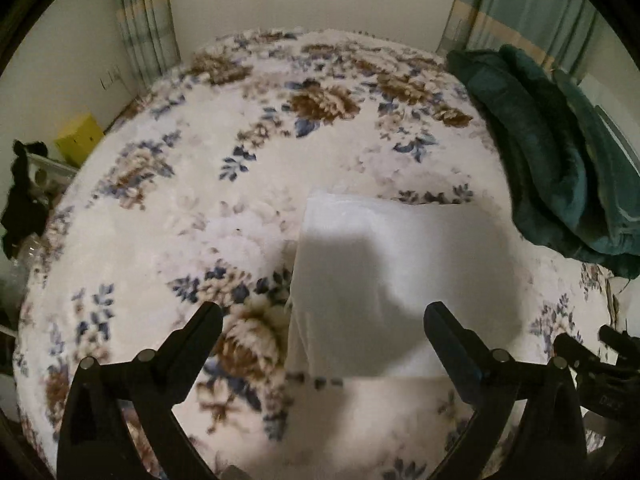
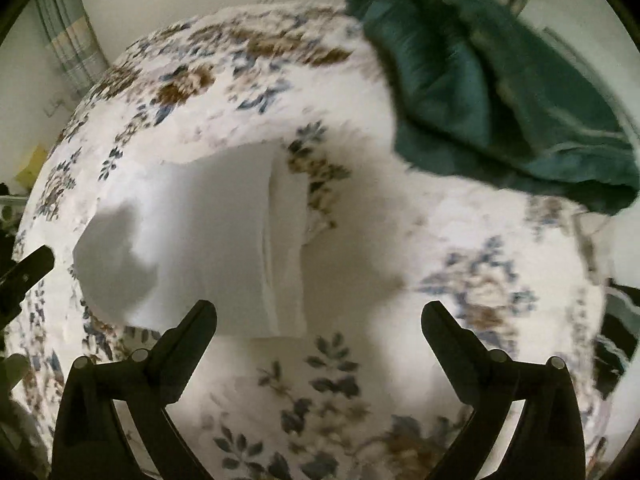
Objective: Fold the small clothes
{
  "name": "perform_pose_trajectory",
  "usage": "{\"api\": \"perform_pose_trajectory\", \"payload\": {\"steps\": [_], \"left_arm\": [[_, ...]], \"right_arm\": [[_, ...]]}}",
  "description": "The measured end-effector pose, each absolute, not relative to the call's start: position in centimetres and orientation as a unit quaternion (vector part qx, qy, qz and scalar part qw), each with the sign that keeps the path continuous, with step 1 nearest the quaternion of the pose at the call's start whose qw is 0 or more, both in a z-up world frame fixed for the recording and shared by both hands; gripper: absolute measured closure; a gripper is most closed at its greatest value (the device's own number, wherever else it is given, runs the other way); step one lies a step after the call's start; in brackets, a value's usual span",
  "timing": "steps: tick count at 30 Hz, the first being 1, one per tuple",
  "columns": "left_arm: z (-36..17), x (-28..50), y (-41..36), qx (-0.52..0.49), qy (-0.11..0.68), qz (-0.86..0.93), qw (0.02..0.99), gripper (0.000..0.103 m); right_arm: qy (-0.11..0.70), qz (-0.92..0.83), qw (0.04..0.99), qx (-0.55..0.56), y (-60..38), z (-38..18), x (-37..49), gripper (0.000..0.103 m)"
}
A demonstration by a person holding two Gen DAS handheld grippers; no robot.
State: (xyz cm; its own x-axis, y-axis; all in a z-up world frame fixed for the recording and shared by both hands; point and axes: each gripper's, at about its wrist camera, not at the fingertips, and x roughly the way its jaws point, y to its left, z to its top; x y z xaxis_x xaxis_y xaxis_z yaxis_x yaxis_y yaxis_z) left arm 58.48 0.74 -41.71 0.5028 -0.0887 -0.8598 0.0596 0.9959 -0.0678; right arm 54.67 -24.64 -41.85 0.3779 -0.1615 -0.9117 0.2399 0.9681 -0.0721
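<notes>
A white garment point(image 1: 384, 272) lies folded into a flat rectangle on the flowered blanket point(image 1: 200, 208). My left gripper point(image 1: 324, 320) hovers above its near left corner, jaws wide open, nothing between them. In the right wrist view the same white garment point(image 2: 208, 240) lies left of centre, with a folded edge running down its right side. My right gripper point(image 2: 320, 316) hangs over its near right part, jaws spread wide and empty. The other gripper shows at the right edge of the left view point(image 1: 592, 360) and at the left edge of the right view point(image 2: 24, 276).
A dark green blanket point(image 1: 560, 168) is heaped on the bed's far right side; it also fills the upper right of the right view point(image 2: 500, 92). A yellow box point(image 1: 78, 140) and dark clutter point(image 1: 24, 200) stand beside the bed at left. Curtains point(image 1: 148, 16) hang behind.
</notes>
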Motion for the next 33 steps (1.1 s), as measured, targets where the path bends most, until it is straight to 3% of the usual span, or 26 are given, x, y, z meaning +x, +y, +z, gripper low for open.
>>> {"api": "perform_pose_trajectory", "payload": {"steps": [22,33], "left_arm": [[-12.7,34.8,-0.6,0.011,0.39,-0.032,0.92,0.0],[-5.9,27.5,-1.0,0.007,0.341,-0.038,0.939,0.0]], "right_arm": [[0.388,-0.134,0.912,0.015,-21.7,-4.7,27.3,0.0],[0.323,-0.126,0.938,0.011,-21.0,6.9,16.7,0.0]]}}
